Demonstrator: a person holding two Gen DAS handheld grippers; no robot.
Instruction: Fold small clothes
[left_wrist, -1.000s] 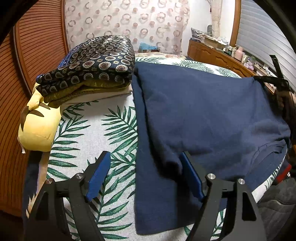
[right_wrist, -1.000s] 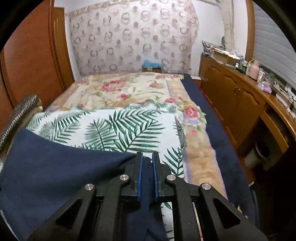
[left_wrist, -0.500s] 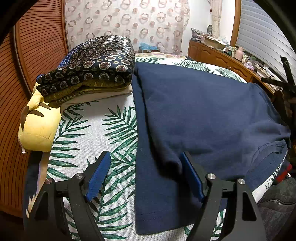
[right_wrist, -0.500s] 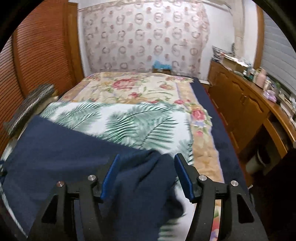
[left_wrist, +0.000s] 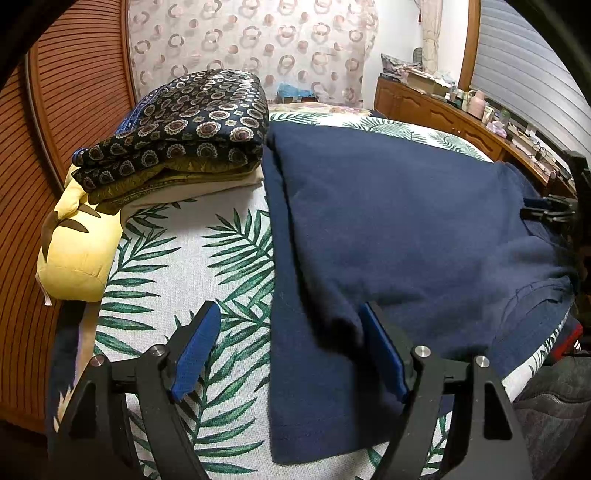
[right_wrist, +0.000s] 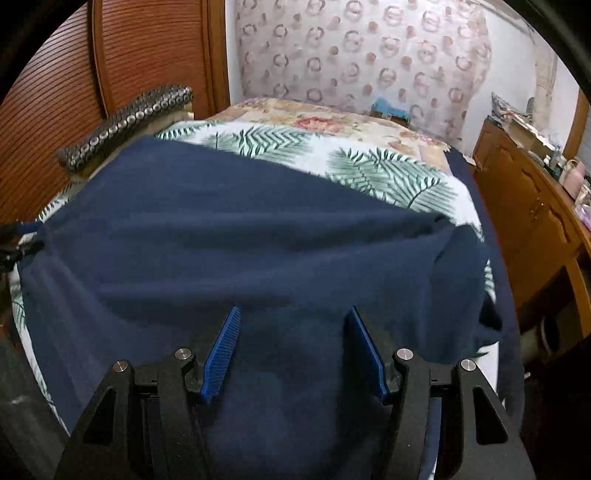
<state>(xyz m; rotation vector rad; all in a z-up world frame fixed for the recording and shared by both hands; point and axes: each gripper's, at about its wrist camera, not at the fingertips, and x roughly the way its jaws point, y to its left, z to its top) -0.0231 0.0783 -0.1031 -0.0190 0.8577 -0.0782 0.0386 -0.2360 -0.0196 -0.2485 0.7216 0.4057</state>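
Note:
A navy garment (left_wrist: 388, 221) lies folded on the palm-leaf bedspread (left_wrist: 177, 266), its near hem toward me. My left gripper (left_wrist: 288, 332) hangs open over the garment's left edge, and a soft fold of the cloth lies loose against the right pad (left_wrist: 384, 354). In the right wrist view the same navy garment (right_wrist: 240, 240) fills the middle. My right gripper (right_wrist: 293, 343) is open just above it, with cloth under the gap and neither pad pressing. At the right edge of the left wrist view the right gripper (left_wrist: 546, 210) shows small and dark.
A stack of folded clothes (left_wrist: 192, 122) with a dark patterned piece on top sits at the bed's far left, above a yellow cushion (left_wrist: 77, 251). Slatted wooden doors (left_wrist: 74, 92) run along the left. A cluttered wooden sideboard (right_wrist: 535, 206) lines the right.
My right gripper has let go of the navy cloth, opened, and swung back over the garment, whose lifted corner now lies down. The left gripper has not moved.

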